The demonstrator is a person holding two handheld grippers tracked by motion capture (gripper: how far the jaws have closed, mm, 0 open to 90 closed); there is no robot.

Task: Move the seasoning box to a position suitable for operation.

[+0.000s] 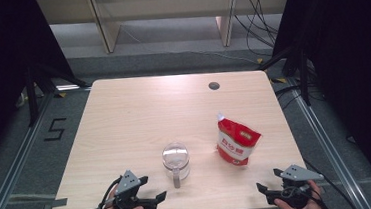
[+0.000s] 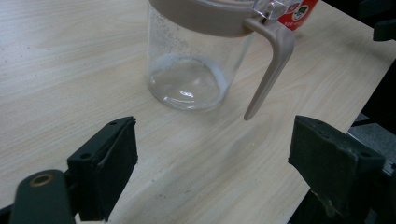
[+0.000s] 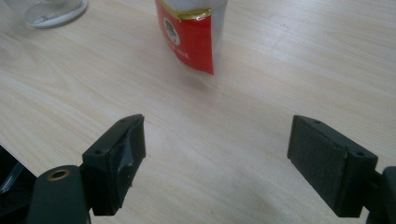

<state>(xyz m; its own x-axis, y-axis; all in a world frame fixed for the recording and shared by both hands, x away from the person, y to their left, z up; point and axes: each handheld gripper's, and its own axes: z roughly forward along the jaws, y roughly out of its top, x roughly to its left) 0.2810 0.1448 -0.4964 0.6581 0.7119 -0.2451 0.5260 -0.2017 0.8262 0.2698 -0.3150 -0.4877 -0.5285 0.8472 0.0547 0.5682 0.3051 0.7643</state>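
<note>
High view: glass jar point(image 1: 176, 160), near-empty.

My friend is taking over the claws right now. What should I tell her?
Left claw: open, holding nothing, near the table's front edge, aimed at the glass jar.
Right claw: open, holding nothing, near the front right corner, aimed at the red bag.
The jar stands upright near the middle front, lid on, handle toward the person, a little white residue at the bottom. The bag stands to its right, apart from it.
Done: nothing gripped yet.
Left: probably grasp the jar and the bag.
</note>
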